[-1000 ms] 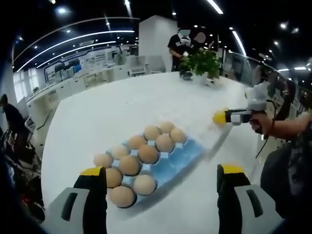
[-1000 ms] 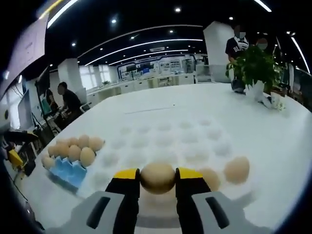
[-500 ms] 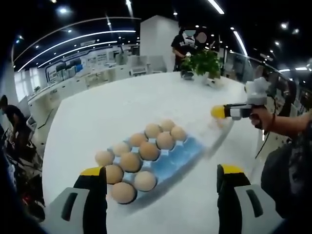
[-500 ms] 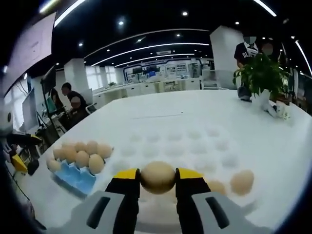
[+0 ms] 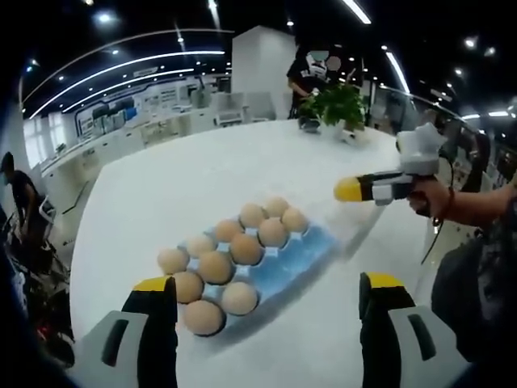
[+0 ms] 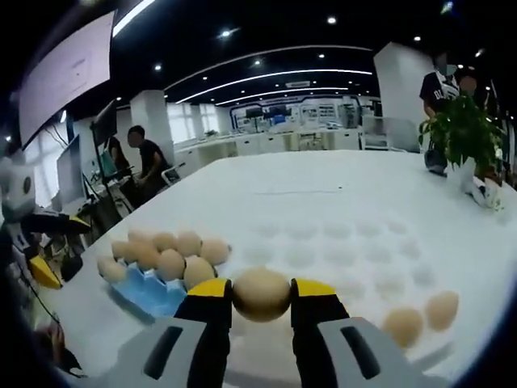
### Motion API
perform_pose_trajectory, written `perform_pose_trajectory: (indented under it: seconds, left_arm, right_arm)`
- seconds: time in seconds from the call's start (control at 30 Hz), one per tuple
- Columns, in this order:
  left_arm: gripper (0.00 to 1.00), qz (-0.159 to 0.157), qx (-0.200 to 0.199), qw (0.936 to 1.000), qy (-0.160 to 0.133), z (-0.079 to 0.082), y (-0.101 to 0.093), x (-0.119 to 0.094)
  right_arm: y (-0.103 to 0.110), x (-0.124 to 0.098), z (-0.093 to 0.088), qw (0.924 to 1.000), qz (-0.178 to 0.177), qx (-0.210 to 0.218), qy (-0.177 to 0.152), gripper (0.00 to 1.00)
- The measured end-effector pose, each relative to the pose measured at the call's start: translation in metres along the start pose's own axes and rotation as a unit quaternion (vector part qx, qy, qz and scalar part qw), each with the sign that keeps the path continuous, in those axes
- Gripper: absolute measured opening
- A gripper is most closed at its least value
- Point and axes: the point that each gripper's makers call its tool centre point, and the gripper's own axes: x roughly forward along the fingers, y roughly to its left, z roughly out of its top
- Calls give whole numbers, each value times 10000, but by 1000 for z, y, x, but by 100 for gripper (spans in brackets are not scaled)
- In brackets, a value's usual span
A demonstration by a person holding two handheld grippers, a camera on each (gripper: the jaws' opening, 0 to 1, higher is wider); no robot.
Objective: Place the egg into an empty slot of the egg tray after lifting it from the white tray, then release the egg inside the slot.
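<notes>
The right gripper (image 6: 261,303) has swung toward the blue egg tray (image 6: 149,288): in its own view the tray now lies closer in and nearer the jaws than a second ago, while the two eggs left on the white tray (image 6: 380,267) have slid off toward the lower right. From the left gripper view the same move shows as the yellow-tipped right gripper (image 5: 349,190) reaching further in over the table (image 5: 202,174), nearer the far end of the egg tray (image 5: 299,259) than before. The left gripper (image 5: 262,303) has hardly shifted; its picture is almost the same.

The right gripper's jaws are clenched on the egg (image 6: 261,294), which sits pinched between the yellow tips, off the white tray and in the air. The left gripper's jaws stand wide apart with nothing between them, low by the near end of the egg tray.

To my eye this is the carry: the lifting is done and the egg is on its way across. The egg tray is crowded with eggs at its near end, and bare blue shows toward its far corner in the left gripper view, so the open slots are probably there. The next move calls for bringing the egg over one of those, lowering it without knocking its neighbours, and only then letting the jaws part.
</notes>
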Motion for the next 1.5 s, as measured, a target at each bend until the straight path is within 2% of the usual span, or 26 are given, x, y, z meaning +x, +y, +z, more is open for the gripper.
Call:
perform_pose_trajectory:
  seconds: [0.67, 1.13, 1.5]
  left_arm:
    - [95, 3, 8, 10000, 29, -4, 2, -1]
    - [95, 63, -39, 10000, 14, -8, 9, -6]
    - [95, 111, -92, 9999, -24, -11, 17, -12]
  right_arm:
    - [58, 20, -2, 9968, 736, -222, 204, 29]
    - [117, 34, -8, 9879, 1410, -498, 409, 29]
    - [150, 40, -13, 9805, 1762, -684, 539, 29]
